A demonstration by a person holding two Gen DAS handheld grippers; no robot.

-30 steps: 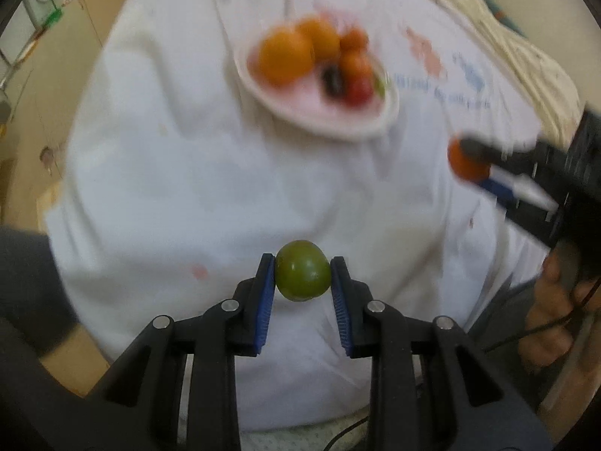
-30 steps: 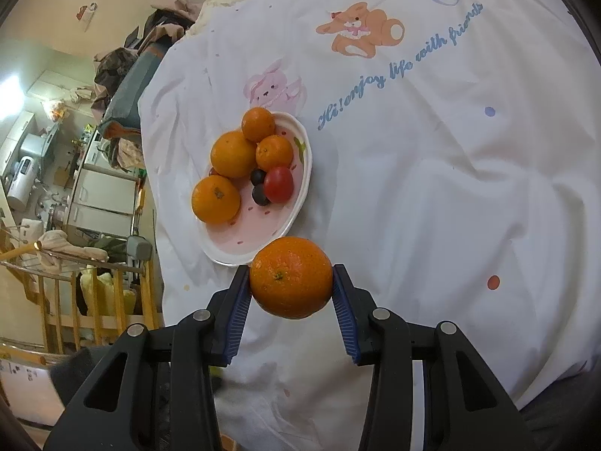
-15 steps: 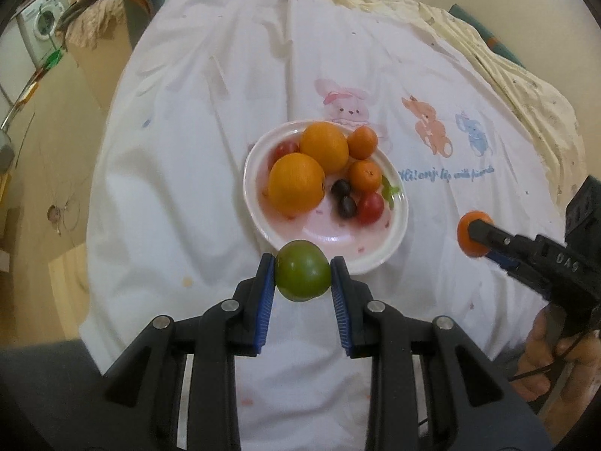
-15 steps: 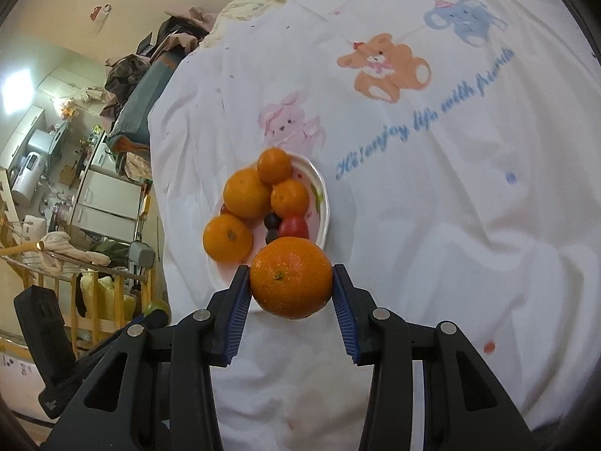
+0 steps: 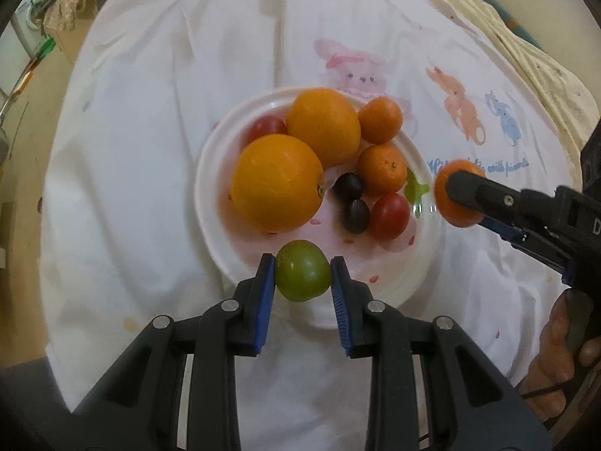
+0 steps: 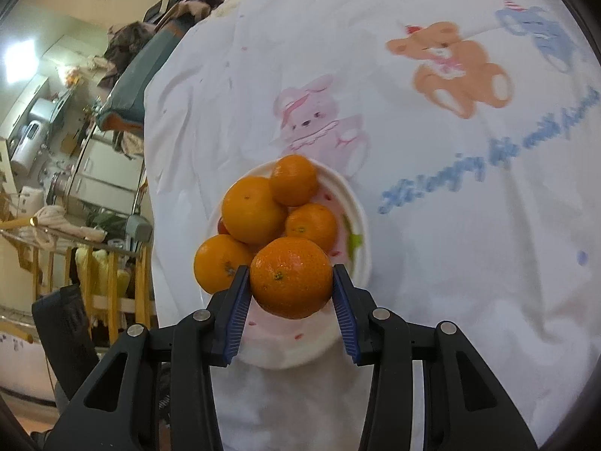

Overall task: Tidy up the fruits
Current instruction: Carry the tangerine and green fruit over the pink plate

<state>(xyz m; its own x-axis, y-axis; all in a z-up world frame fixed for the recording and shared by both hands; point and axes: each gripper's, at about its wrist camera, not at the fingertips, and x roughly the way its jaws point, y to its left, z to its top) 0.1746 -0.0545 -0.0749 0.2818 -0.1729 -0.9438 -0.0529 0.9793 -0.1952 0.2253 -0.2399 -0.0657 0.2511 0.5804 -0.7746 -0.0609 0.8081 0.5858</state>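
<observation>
With my left tool (image 5: 303,277) clenched on a green tomato (image 5: 302,276) and my right tool (image 6: 291,282) on a mandarin (image 6: 291,282), I was at the placing step over the plate (image 5: 210,173), needing bare spots to lower and release them.

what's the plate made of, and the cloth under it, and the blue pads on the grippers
Plate: looks like glazed ceramic, possibly melamine; white, glossy, with a small printed pink and green pattern.
Cloth: thin woven fabric, likely cotton; matte, creased, printed with cartoon animals.
Blue pads: seem rubber or soft plastic, with fine ridges, on matte black plastic fingers.
</observation>
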